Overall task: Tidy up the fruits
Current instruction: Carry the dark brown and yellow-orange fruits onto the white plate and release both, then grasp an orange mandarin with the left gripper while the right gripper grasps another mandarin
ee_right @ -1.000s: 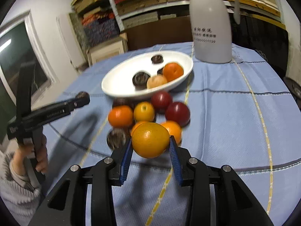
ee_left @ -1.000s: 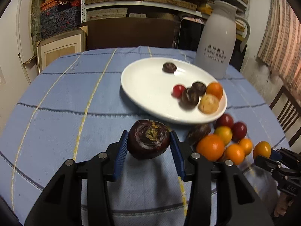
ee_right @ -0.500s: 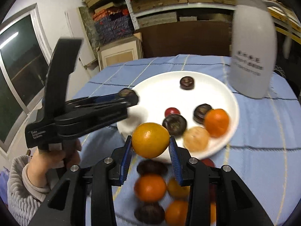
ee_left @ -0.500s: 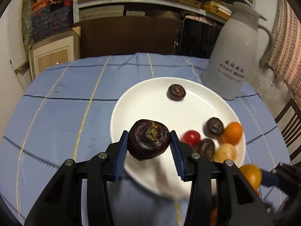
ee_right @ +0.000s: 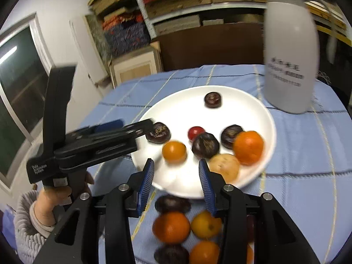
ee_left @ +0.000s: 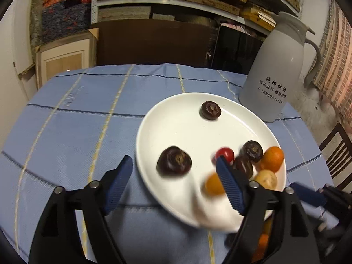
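Note:
My left gripper [ee_left: 174, 158] hangs over the near-left part of the white plate [ee_left: 145, 129], its jaws opening wide. The dark round fruit [ee_left: 173, 165] lies free on the plate below them, touching neither pad. Beside it a blurred orange fruit [ee_left: 213, 184] rests on the plate. In the right wrist view my right gripper [ee_right: 176, 161] stands at the plate's near rim [ee_right: 271, 132] with its jaws opening. That orange fruit [ee_right: 174, 151] sits just beyond its pads, clear of them. Several other fruits lie on the plate. My left gripper [ee_right: 136, 125] reaches in from the left.
A pile of orange, yellow and dark fruits [ee_right: 171, 227] lies on the blue checked cloth [ee_left: 77, 121] just in front of the plate. A tall white jug [ee_left: 277, 70] stands behind the plate on the right. A person's hand and grey sleeve [ee_right: 33, 220] hold the left gripper.
Both grippers moved forward from the pile to over the plate. Each then opened and let go: the dark fruit and the orange fruit now lie on the plate.

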A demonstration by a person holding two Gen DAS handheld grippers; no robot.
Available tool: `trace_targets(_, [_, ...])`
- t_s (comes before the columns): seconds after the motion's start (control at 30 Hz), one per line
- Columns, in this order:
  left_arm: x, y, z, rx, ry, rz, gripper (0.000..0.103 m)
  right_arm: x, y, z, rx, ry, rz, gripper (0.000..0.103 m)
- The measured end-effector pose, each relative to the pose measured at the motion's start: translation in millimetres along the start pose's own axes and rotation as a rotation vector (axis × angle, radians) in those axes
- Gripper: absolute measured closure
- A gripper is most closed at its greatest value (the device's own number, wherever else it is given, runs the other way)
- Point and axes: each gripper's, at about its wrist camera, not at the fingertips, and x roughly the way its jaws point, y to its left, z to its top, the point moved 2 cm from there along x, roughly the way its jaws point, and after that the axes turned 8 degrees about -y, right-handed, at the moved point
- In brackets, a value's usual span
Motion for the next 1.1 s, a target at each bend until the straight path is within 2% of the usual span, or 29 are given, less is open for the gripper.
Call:
trace_targets(0.07, [-15.7, -0.8, -9.1, 0.004, -0.008, 0.013, 0.022, -14.4, -10.5, -4.6, 0.030, -0.020, -0.006, 0.051])
trace_targets(0.13, [-32.5, -0.6, -22.2, -0.005, -0.022, 0.019, 0.012, -28.8, -24.6, -13.1, 0.061, -0.037, -0.017, 0.048])
trace_targets(0.33, [-69.9, -9.9, -73.5, -0.041, -0.030, 0.031, 0.005, -60.3, -68.6, -45.0, 0.155, -0.073, -0.072, 0.036])
trace_targets(0.43, [-73.4, -26.9, -88.9, 0.004, -0.011, 0.032, 0.005, -66.3, -86.4, -55.7, 0.204, -0.069, -0.106, 0.032])
trace_targets(0.57, [-73.9, -57.2, -98.7, 0.110, -0.012, 0.034, 0.005, -74.4, -97.3, -54.3, 0.257, -0.097, -0.104, 0.027])
trace_targets(0.73, [-71.5, -90.1, -102.4, 0.246, -0.045, 0.080, 0.005, -76.8, -95.0, -53.3, 0.253, -0.102, -0.099, 0.027])
trace_targets(0.93, [-55.7, -99.2, -105.8, 0.292, -0.020, 0.092, 0.004, -78.2, -90.9, -53.0, 0.235, -0.102, -0.103, 0.025])
trace_targets(1.1, [-64.9, -79.8, -107.0, 0.268, -0.022, 0.075, 0.004, -76.9, -90.4, -53.9, 0.226, -0.096, -0.108, 0.025])
